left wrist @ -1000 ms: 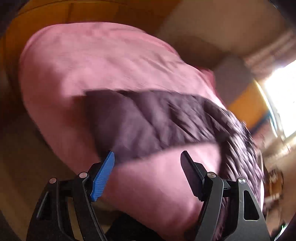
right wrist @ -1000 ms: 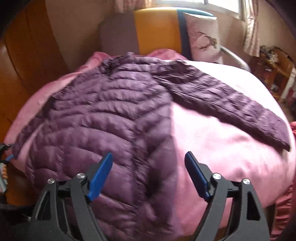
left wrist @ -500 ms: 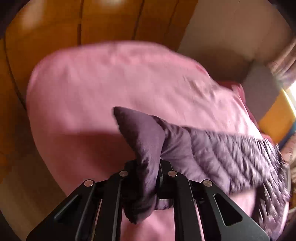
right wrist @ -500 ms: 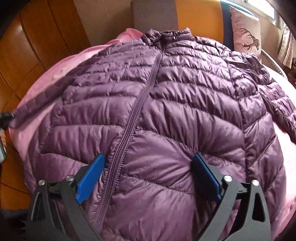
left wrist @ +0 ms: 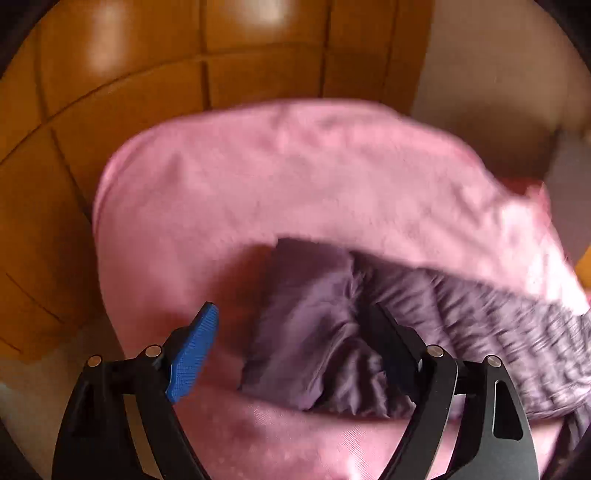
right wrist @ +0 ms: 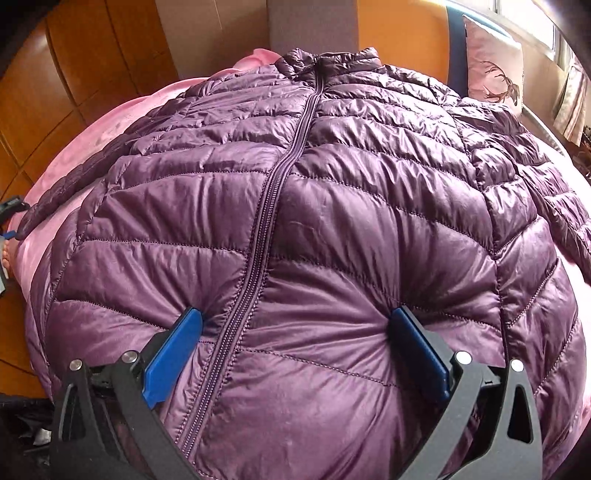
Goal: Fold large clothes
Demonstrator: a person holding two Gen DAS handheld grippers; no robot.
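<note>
A purple quilted puffer jacket (right wrist: 332, 206) lies front up, zipped, on a pink bedspread (right wrist: 99, 136). My right gripper (right wrist: 295, 325) is open, its blue pads pressed into the jacket's lower front either side of the zipper (right wrist: 273, 184). In the left wrist view the jacket's sleeve (left wrist: 461, 317) lies across the pink bedspread (left wrist: 295, 177), its cuff (left wrist: 306, 306) crumpled between the open fingers. My left gripper (left wrist: 291, 325) is open around the cuff and does not hold it.
Wooden wardrobe panels (left wrist: 129, 74) stand beyond the bed's far edge. An orange and grey headboard (right wrist: 399, 33) and a pillow with a deer print (right wrist: 495, 77) are behind the jacket's collar. The other sleeve (right wrist: 554, 199) trails off right.
My left gripper was shut on the sleeve cuff half a second ago and has opened, letting the cuff drop onto the bedspread. My right gripper has pushed further onto the jacket's front.
</note>
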